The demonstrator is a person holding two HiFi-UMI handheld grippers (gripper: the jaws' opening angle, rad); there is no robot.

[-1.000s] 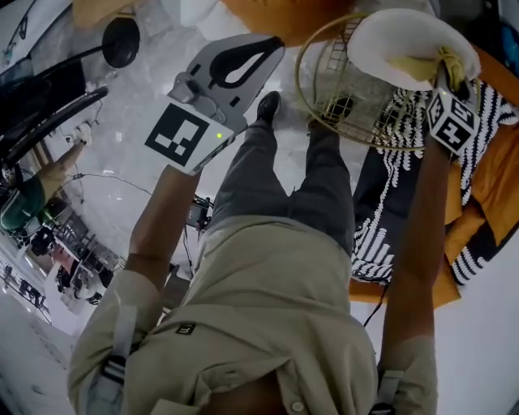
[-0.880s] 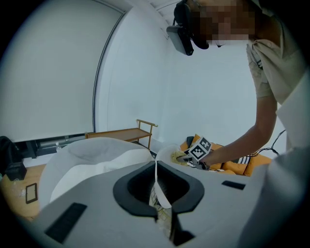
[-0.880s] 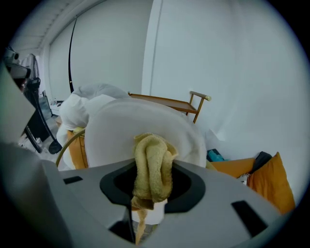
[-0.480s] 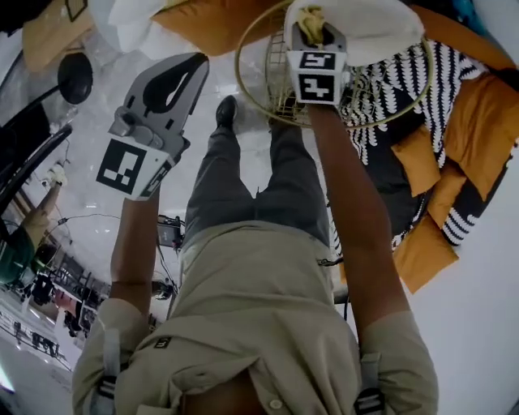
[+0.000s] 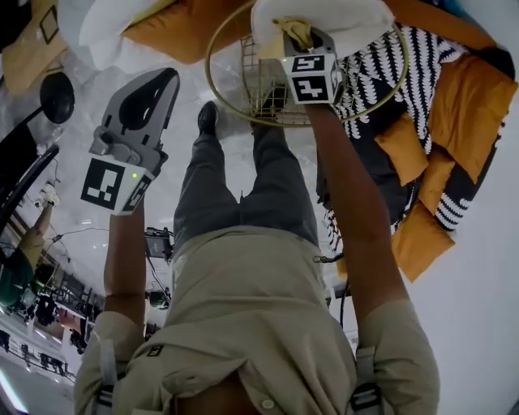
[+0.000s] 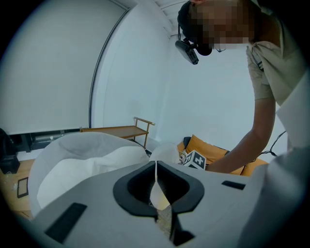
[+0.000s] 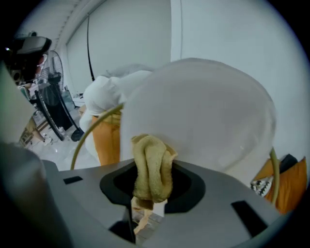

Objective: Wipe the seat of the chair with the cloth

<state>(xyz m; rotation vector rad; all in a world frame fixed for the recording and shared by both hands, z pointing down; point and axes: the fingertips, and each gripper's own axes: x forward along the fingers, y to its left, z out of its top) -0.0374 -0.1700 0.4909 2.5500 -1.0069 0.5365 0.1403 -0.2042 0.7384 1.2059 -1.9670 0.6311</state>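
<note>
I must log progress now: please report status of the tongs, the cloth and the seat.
Left tongs shut, empty, held off to the side. Right tongs shut on yellow cloth, at the white seat. Nothing in the way.

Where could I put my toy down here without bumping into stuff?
The pale floor between the left gripper and the shoe is bare. The white seat cushion is free beside the cloth held in the right gripper. It's crowded further right, where orange cushions and a black-and-white throw lie piled together.
</note>
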